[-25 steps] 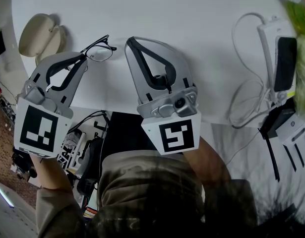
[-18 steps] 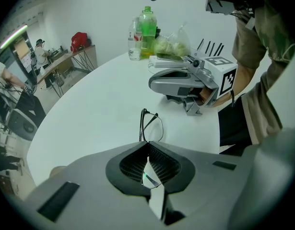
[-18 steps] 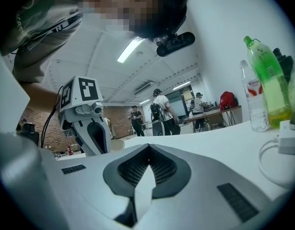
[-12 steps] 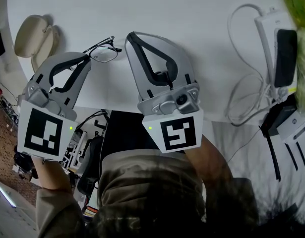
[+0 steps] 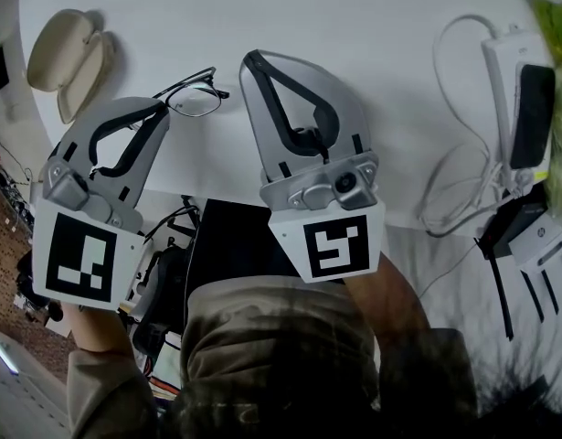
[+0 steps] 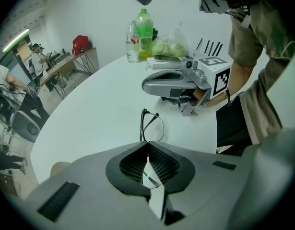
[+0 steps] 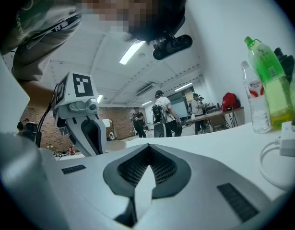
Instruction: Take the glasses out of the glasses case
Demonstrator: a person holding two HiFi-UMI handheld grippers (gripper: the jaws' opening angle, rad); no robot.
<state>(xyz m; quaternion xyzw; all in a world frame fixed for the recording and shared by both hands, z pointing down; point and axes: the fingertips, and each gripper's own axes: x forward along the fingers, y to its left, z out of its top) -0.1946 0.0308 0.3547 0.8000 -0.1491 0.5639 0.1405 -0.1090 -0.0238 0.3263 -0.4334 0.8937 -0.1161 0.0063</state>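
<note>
At the far left of the round white table [image 5: 372, 26] the glasses case [image 5: 66, 58] lies open. It is a cream clamshell with smooth, rounded halves spread side by side, and nothing shows inside it.

Right of the case, near the table's front edge, the left gripper [image 5: 160, 108] tilts steeply down. Its grey plastic jaws are clenched tip to tip, with their black ribbed pads meeting in a narrow point. The glasses [image 5: 196, 99] sit just beyond those tips, well clear of the case. They have a thin dark wire frame, clear rounded-square lenses and slim straight temples. In the left gripper view the glasses [image 6: 152, 127] stand on edge over the tabletop. One temple runs back into the left gripper [image 6: 148, 145], which seems to pinch it, though the strand is very fine between the pads.

Just beside the glasses to the right, the right gripper [image 5: 251, 59] lies level along the table. Its broad grey shell tapers to jaws closed on nothing. Its own view shows the right gripper [image 7: 148, 147] with the pads pressed together and only bare table ahead.

Further right a white cable [image 5: 445, 190] loops loosely. It leads to a white power block [image 5: 502, 67] with a glossy black phone [image 5: 534, 117] lying flat on it.
</note>
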